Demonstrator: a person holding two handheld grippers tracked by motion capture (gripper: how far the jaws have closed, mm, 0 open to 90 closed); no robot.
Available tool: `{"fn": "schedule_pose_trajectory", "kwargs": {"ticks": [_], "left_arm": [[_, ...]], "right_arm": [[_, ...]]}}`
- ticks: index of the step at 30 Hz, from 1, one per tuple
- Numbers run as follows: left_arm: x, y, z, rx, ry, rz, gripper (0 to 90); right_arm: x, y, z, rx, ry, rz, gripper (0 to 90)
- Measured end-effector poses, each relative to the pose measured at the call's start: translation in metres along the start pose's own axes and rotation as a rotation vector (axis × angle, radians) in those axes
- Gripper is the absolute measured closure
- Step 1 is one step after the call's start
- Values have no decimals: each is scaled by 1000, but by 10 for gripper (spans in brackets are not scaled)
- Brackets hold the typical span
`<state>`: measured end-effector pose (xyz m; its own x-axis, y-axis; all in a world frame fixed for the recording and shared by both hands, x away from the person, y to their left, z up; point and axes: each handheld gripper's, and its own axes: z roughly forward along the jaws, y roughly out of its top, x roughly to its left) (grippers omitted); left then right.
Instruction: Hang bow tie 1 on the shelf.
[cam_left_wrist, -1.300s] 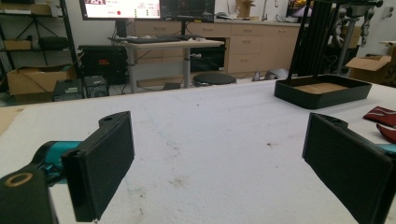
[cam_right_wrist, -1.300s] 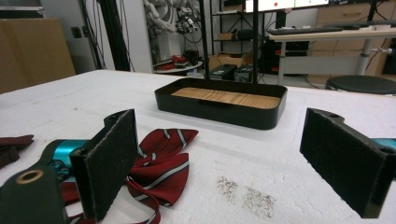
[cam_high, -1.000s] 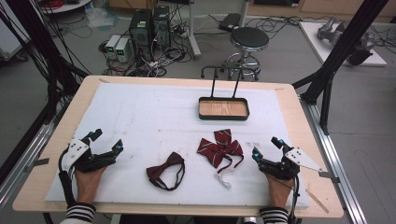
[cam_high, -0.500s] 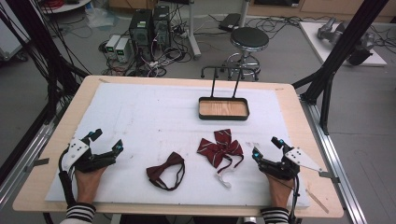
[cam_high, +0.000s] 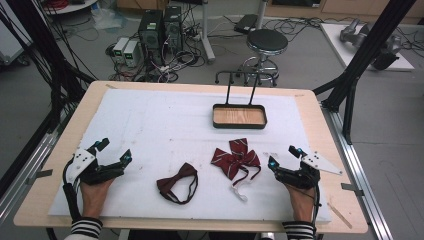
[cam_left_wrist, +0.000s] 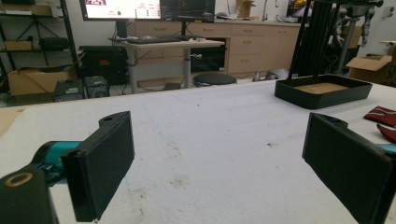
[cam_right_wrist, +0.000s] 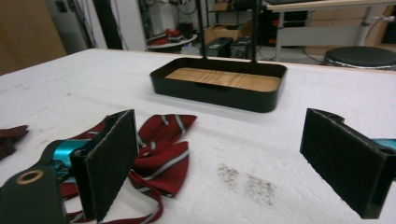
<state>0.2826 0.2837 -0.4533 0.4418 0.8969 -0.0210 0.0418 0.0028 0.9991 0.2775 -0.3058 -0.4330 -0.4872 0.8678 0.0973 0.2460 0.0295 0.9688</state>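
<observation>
My left gripper (cam_high: 114, 151) rests on the white foam mat (cam_high: 150, 120), well to the left of the black tray (cam_high: 239, 116) and nearer to me than it. Its jaws stand wide apart, released, with nothing between them; in the left gripper view (cam_left_wrist: 215, 163) bare mat lies between the pads, and the tray (cam_left_wrist: 322, 91) sits far off to the upper right.

Next comes the plain dark red bow tie (cam_high: 175, 181), flat on the mat, nearer to me than the tray and a little left of it, its strap looped beside it. It lies well apart from my left gripper.

The striped red bow tie (cam_high: 235, 157) lies almost straight in front of the tray on my side, its strap and a white clip trailing toward me. In the right gripper view the striped bow tie (cam_right_wrist: 161, 140) sits just behind my left-hand pad, with the tray (cam_right_wrist: 219, 86) beyond it.

My right gripper (cam_high: 283, 155) rests to the right of the tray and nearer to me, just beside the striped bow tie but not touching it. Its jaws (cam_right_wrist: 219, 163) are spread wide too, gripping nothing.
</observation>
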Motion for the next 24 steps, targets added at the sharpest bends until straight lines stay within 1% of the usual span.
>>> {"fn": "schedule_pose_trajectory", "kwargs": {"ticks": [1,2,3,4,5,6,7,8,10,11,12,13,14,15,16,17,18,19,20,21,22,24], "left_arm": [[0,0,0,-1,1,-1,95],[0,0,0,-1,0,0,95],[0,0,0,-1,0,-1,95],[0,0,0,-1,0,0,95],[0,0,0,-2,0,0,95],[0,0,0,-3,1,0,95],[0,0,0,-3,0,-1,95],[0,0,0,-4,1,-1,95],[-1,0,0,-4,1,-1,95],[-1,0,0,-5,1,-1,95],[0,0,0,-4,1,-1,95],[0,0,0,-5,1,-1,95],[0,0,0,-5,1,0,95],[0,0,0,-6,1,0,96],[0,0,0,-7,1,0,95],[0,0,0,-7,1,1,95],[0,0,0,-7,1,2,95],[0,0,0,-8,0,0,95],[0,0,0,-8,0,1,95],[0,0,-1,-6,0,3,95],[0,0,-1,-8,-1,2,95],[0,0,-1,-8,-1,2,95]], "right_arm": [[0,0,0,0,0,0,107],[5,7,1,10,17,-18,107],[5,7,1,10,17,-18,107],[9,13,2,31,24,-31,107],[11,16,3,40,23,-48,107],[11,16,3,40,23,-48,107],[13,19,3,54,23,-52,107],[17,25,6,83,41,-54,107],[19,26,7,92,46,-54,107],[23,30,10,123,45,-75,107],[25,31,12,136,57,-78,107],[25,31,12,136,57,-78,107],[26,32,14,150,66,-73,107],[31,34,18,188,74,-73,108],[32,35,20,205,82,-75,108],[32,35,20,205,82,-75,108],[37,36,25,248,89,-90,132],[37,36,25,248,89,-90,132],[40,37,29,282,112,-99,172],[40,37,29,282,112,-99,172],[47,38,34,325,116,-105,173],[50,38,39,350,117,-118,175]]}}
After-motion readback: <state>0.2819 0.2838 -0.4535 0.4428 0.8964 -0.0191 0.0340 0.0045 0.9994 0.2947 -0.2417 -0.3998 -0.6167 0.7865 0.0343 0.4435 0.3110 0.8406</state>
